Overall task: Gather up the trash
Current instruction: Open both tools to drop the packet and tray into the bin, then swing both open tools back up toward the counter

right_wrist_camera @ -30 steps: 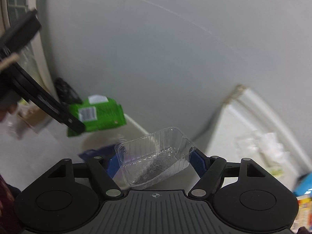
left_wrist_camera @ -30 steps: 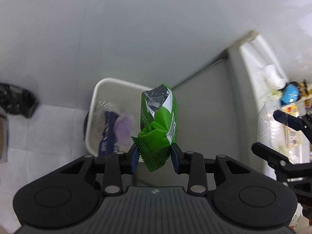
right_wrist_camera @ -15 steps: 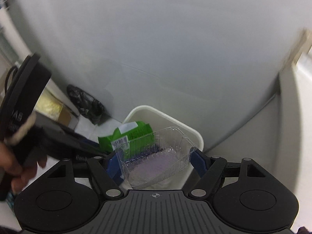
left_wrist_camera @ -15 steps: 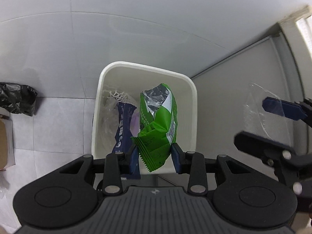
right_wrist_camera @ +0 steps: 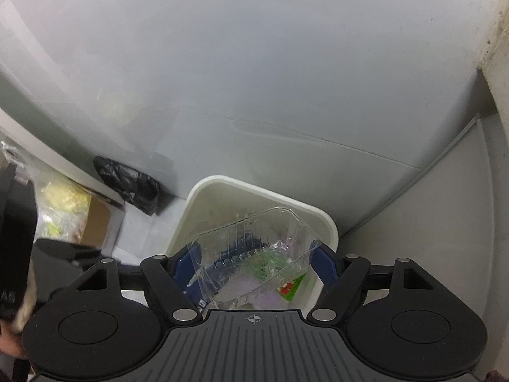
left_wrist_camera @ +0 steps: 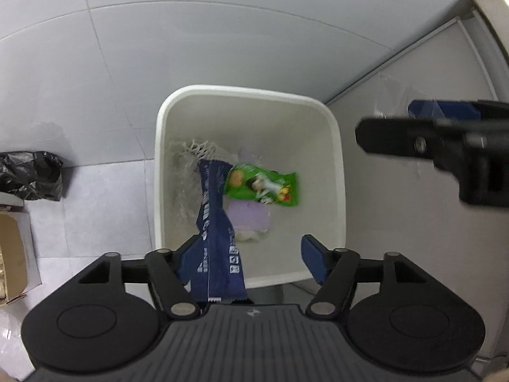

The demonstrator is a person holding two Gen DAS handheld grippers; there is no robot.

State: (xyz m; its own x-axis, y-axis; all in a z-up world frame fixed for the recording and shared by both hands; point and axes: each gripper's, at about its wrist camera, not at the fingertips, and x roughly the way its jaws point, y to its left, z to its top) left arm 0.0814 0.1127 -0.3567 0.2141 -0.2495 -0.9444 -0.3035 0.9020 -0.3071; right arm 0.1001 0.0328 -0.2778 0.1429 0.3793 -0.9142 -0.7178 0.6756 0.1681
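The dark blue wrapper [left_wrist_camera: 216, 238] in the white bin [left_wrist_camera: 337, 146] carries white print too blurred to read. The green packet [left_wrist_camera: 264, 186] shows cartoon pictures only, no legible words.

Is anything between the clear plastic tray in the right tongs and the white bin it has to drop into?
Nothing visible. The clear tray hangs in the right tongs directly above the open bin, which holds only wrappers at the bottom.

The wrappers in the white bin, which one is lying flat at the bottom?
The green snack wrapper lies flat at the bottom of the white bin. The dark blue wrapper stands up instead, rising toward the left gripper.
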